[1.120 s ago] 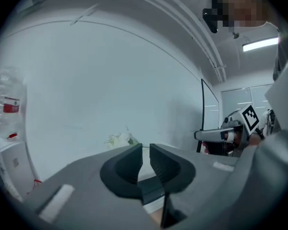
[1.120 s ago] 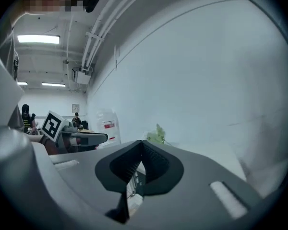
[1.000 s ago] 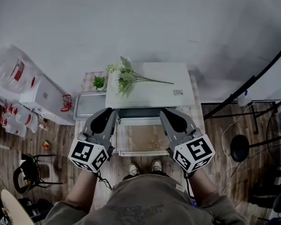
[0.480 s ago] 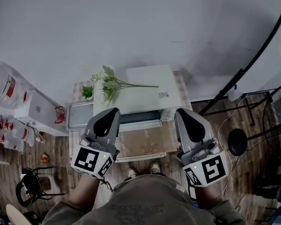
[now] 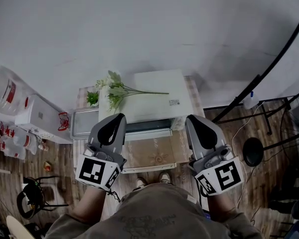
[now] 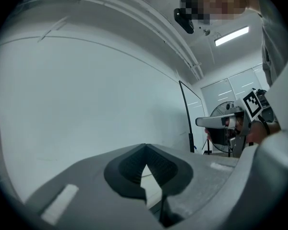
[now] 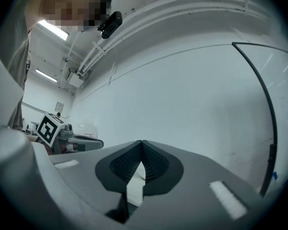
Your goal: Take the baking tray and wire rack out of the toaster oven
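The white toaster oven [image 5: 157, 91] stands on a low table against the wall, and a dark strip of its front [image 5: 149, 126] shows under the top. A metal baking tray [image 5: 83, 123] lies on the table to the oven's left. No wire rack is in sight. My left gripper [image 5: 118, 117] hovers before the oven's left front corner, shut and holding nothing. My right gripper [image 5: 190, 119] hangs at the right front corner, also shut and bare. In the left gripper view the left gripper [image 6: 145, 146] has its tips together, as does the right gripper [image 7: 141, 142] in the right gripper view.
Artificial flowers [image 5: 114, 90] lie on the oven top and a small green plant [image 5: 92, 98] stands beside it. A patterned brown surface [image 5: 152, 152] lies before the oven. White boxes and bottles [image 5: 37, 114] crowd the left floor. A black stand [image 5: 239, 101] and stool [image 5: 252, 151] are at the right.
Both grippers have pulled back from the oven front and risen, and the right one has moved further right. Both stay shut and bare. In the last half second they barely moved.
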{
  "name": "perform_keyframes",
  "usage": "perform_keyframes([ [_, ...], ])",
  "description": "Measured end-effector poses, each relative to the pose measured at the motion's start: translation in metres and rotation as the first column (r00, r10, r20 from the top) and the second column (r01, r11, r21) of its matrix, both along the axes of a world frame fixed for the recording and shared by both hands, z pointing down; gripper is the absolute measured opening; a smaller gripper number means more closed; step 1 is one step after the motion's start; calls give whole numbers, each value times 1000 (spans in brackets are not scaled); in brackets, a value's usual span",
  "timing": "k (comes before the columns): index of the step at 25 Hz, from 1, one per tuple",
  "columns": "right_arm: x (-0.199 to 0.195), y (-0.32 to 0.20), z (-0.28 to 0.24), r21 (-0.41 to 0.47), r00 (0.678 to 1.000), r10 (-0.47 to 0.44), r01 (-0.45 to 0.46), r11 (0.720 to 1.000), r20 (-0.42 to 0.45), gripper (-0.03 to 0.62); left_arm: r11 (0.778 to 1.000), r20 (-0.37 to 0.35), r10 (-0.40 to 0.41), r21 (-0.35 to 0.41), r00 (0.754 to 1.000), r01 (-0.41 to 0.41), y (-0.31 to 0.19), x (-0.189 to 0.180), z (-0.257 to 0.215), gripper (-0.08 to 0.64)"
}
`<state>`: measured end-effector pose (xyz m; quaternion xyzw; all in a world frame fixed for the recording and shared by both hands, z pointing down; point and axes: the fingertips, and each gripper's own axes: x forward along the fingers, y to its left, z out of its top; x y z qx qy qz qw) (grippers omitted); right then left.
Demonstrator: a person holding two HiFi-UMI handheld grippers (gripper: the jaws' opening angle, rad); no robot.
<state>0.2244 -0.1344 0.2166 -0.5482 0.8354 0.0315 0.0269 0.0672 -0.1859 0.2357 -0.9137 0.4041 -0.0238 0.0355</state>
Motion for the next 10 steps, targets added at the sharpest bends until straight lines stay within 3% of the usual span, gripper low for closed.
perform_keyframes([
  [10,-5,-14,3,-10,1000,-29,29,1000,5,23,1000,-8,-29,-13,1000,29,-9,-5,4,2],
])
